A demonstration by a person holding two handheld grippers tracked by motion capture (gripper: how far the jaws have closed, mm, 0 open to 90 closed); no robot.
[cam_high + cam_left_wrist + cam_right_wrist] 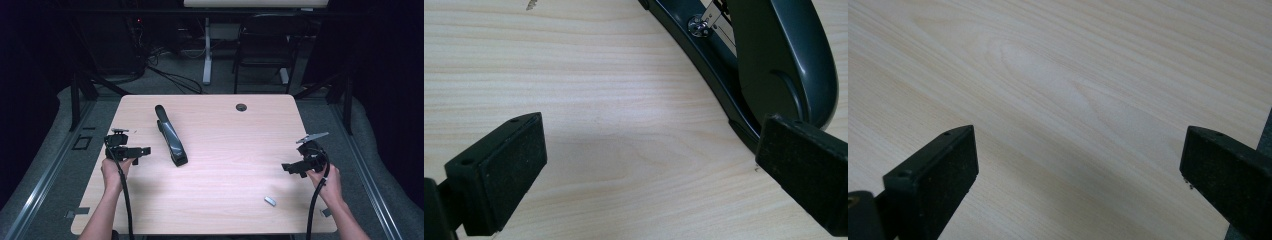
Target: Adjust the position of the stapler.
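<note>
A long dark grey stapler point(170, 134) lies on the light wood table point(225, 140), left of centre, running from far to near. In the left gripper view the stapler point(774, 65) fills the upper right, just beyond the right jaw. My left gripper point(142, 151) is held at the table's left edge, pointing right toward the stapler, open with nothing between its jaws point(649, 175). My right gripper point(287, 168) hovers near the right edge, pointing left, open over bare wood point(1078, 175). A small strip of staples point(270, 201) lies near the front right.
A round cable hole point(241, 107) sits at the table's far edge. Beyond the table stand a black chair point(265, 45) and a white desk leg point(207, 50), with cables on the floor. A person's forearms come in from the bottom.
</note>
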